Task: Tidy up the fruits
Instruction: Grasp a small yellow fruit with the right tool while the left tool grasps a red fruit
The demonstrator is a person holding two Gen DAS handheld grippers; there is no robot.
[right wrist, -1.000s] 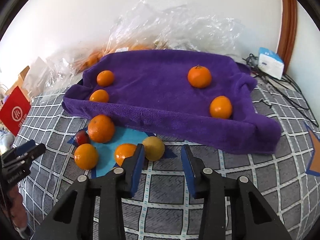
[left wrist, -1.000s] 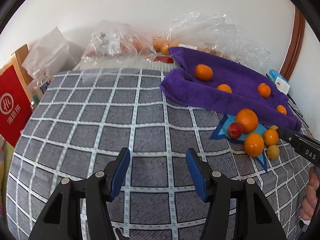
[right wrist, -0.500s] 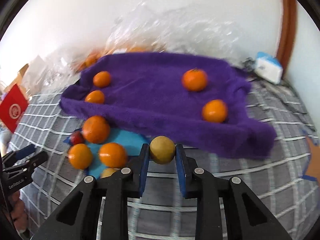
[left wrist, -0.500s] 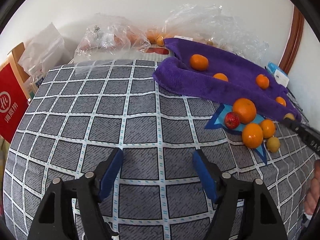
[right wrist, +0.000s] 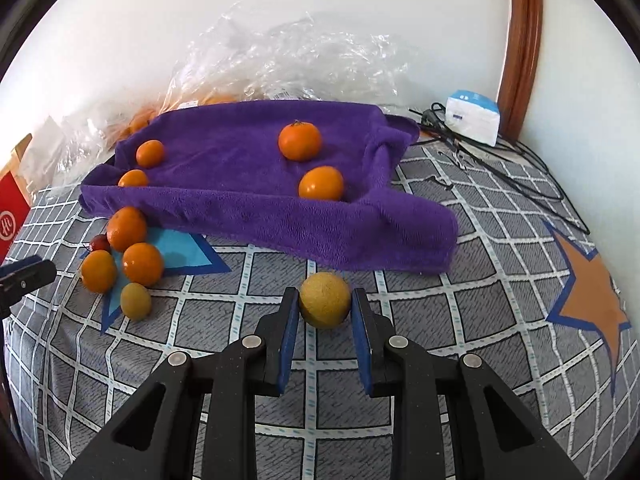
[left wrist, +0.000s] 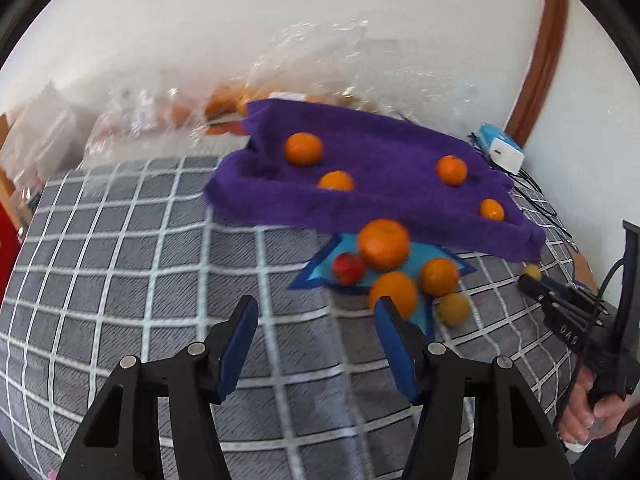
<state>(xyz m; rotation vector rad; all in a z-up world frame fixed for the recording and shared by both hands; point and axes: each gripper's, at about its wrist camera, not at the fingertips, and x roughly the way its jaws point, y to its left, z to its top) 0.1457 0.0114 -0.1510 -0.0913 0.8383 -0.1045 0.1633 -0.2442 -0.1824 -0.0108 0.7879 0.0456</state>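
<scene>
My right gripper (right wrist: 325, 307) is shut on a yellow-green fruit (right wrist: 325, 299) and holds it just in front of the purple towel (right wrist: 256, 192). Several oranges lie on the towel, such as one orange (right wrist: 300, 141). On the blue star patch (right wrist: 180, 248) sit three oranges, a small red fruit (right wrist: 100, 243) and another yellow-green fruit (right wrist: 136, 301). My left gripper (left wrist: 314, 328) is open and empty above the checked cloth, just left of that pile (left wrist: 384, 244). The right gripper with its fruit (left wrist: 532, 271) shows at the right of the left wrist view.
An orange star patch (right wrist: 592, 296) lies on the cloth at the right. A white and blue box (right wrist: 474, 116) and black cables (right wrist: 500, 168) are behind it. Clear plastic bags (right wrist: 280, 64) with more fruit sit against the wall. A red box (right wrist: 12, 216) stands at the left.
My right gripper closed on the yellow-green fruit beside the blue star and carried it to the right. My left gripper moved right, closer to the fruit pile.
</scene>
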